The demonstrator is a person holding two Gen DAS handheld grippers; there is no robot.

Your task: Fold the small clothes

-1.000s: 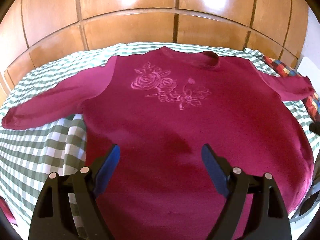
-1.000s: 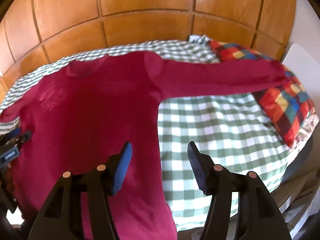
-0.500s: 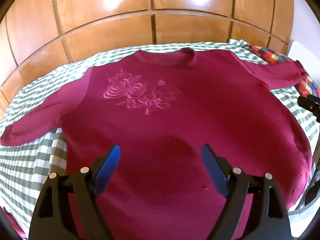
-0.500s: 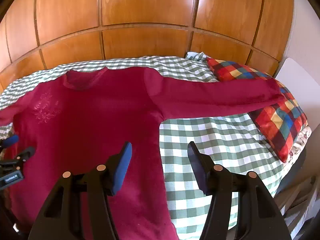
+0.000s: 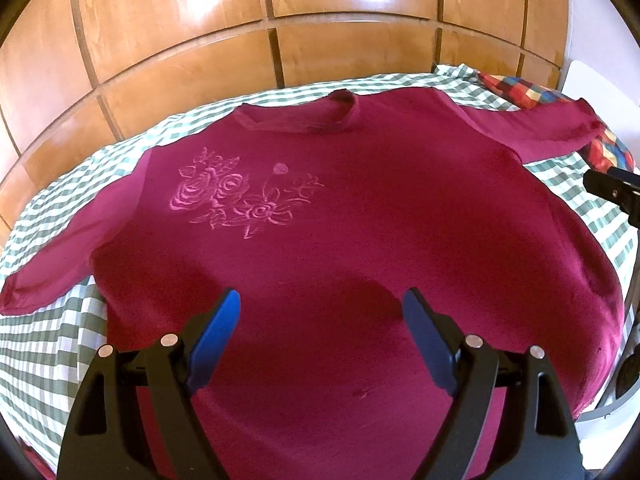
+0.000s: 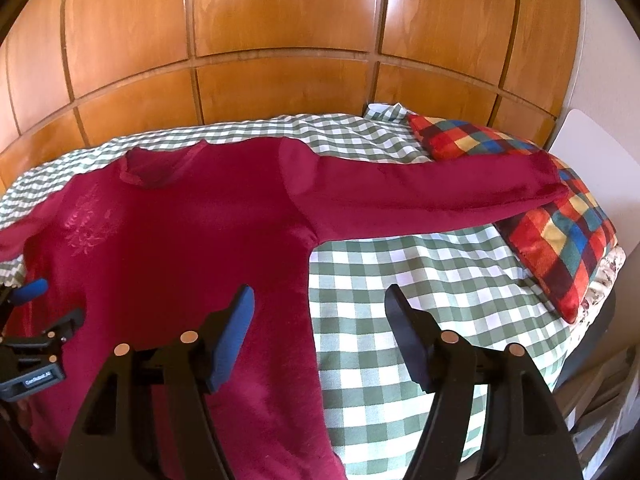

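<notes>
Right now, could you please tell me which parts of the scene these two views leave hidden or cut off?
- Sweater hem: left wrist view, hidden behind the left claw and cut by the bottom edge.
- Left sleeve cuff: right wrist view, cut by the left edge.
- Bed cover under the sweater: both views, covered by fabric.
- Plaid cushion: partly under the right sleeve.

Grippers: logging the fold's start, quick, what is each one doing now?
Left gripper: open, empty, above the sweater.
Right gripper: jaws opening, nothing gripped, over the sweater's side edge.
</notes>
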